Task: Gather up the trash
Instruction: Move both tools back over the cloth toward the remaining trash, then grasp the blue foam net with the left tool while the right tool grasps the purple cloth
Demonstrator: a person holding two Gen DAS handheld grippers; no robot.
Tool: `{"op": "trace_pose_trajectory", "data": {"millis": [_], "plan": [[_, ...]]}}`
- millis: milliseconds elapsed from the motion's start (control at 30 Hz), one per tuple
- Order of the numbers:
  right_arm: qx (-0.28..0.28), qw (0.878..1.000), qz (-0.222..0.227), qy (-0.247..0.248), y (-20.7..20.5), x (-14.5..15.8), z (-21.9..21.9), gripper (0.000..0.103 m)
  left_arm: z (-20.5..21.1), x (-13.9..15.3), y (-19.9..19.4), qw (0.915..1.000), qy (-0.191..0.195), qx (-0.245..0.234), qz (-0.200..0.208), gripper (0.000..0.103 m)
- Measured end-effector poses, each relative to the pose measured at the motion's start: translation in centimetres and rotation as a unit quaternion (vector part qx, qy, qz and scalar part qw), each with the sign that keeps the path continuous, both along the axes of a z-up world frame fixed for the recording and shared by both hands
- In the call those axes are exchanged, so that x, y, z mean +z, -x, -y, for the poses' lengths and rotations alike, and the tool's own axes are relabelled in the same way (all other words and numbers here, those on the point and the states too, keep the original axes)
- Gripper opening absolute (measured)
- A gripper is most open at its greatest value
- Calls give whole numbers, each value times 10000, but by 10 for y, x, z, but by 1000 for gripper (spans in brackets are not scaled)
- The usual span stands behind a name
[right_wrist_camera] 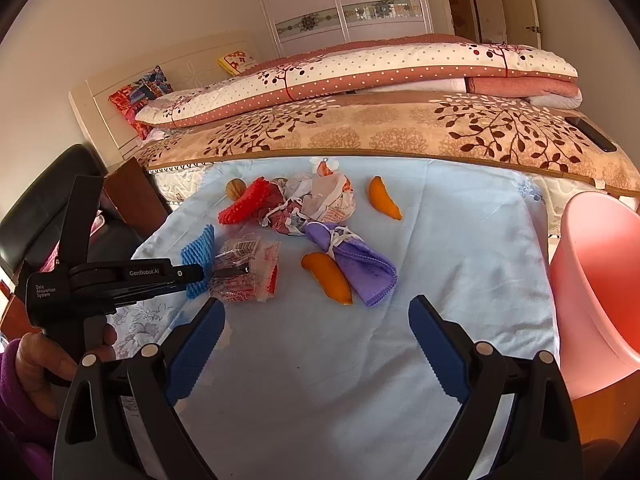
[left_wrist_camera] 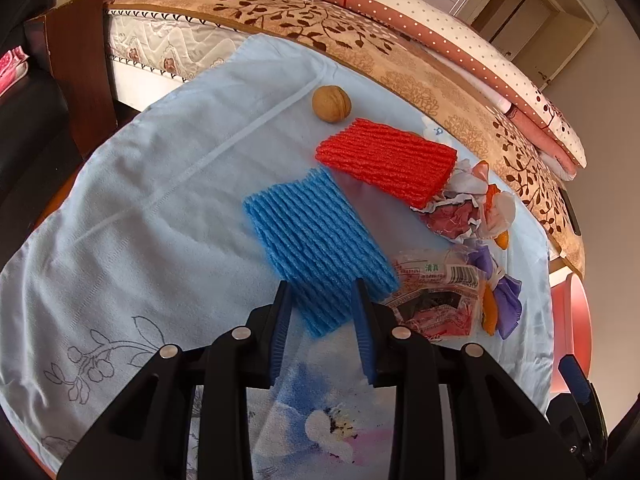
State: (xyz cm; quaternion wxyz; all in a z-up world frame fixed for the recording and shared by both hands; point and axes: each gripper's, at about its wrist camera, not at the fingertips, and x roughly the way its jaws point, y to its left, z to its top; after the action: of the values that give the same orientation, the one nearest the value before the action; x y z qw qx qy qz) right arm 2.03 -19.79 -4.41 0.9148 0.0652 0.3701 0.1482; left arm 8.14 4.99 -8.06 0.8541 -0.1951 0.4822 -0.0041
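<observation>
My right gripper (right_wrist_camera: pixel 316 322) has its jaws wide over bare blue cloth (right_wrist_camera: pixel 460 248) on the table; the pink bin (right_wrist_camera: pixel 600 280) stands just right of them, its contents out of sight. My left gripper (left_wrist_camera: pixel 322 292) has its jaws narrow around the near edge of the blue foam net (left_wrist_camera: pixel 316 244). Ahead lie the red foam net (left_wrist_camera: pixel 388 160), walnut (left_wrist_camera: pixel 331 104), crumpled wrappers (left_wrist_camera: pixel 468 204), clear snack wrapper (right_wrist_camera: pixel 248 268), purple cloth (right_wrist_camera: pixel 360 260) and two orange peels (right_wrist_camera: pixel 328 278).

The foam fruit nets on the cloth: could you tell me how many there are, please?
2. The blue foam net lies just ahead of the left gripper; the red foam net lies beyond it, against the crumpled paper. More could be hidden underneath.
</observation>
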Motion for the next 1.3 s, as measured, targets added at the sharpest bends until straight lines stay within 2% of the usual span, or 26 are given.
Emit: {"op": "trace_pose_trajectory", "data": {"millis": [33,67,100,167,567,800,1100,1167,1300], "plan": [[-2,10000,-12,-7,-1,0,1,91,0,0,0,10000,-25,-3,39,29],[-3,10000,-21,-15,-3,0,2,89,0,0,0,10000,-36,-18,52,15],[-13,10000,-33,-14,-5,-1,3,89,-1,-1,0,10000,-45,-30,45,10],[-38,10000,-69,-48,-9,-1,6,87,-3,-1,1,10000,-63,-11,64,5],[-170,9993,-312,147,-60,-18,11,73,-13,28,12,9968,-315,-94,735,3],[-84,9986,-413,318,-87,-26,0,70,-11,46,20,9930,-522,-193,1044,3],[60,9960,-665,601,-98,-39,-15,45,6,67,26,9860,-896,-314,1373,3],[43,9957,-648,659,-97,-40,-16,35,10,71,28,9841,-986,-344,1440,3],[7,9958,-678,622,-96,-39,-14,29,15,77,32,9804,-1123,-381,1573,3]]}}
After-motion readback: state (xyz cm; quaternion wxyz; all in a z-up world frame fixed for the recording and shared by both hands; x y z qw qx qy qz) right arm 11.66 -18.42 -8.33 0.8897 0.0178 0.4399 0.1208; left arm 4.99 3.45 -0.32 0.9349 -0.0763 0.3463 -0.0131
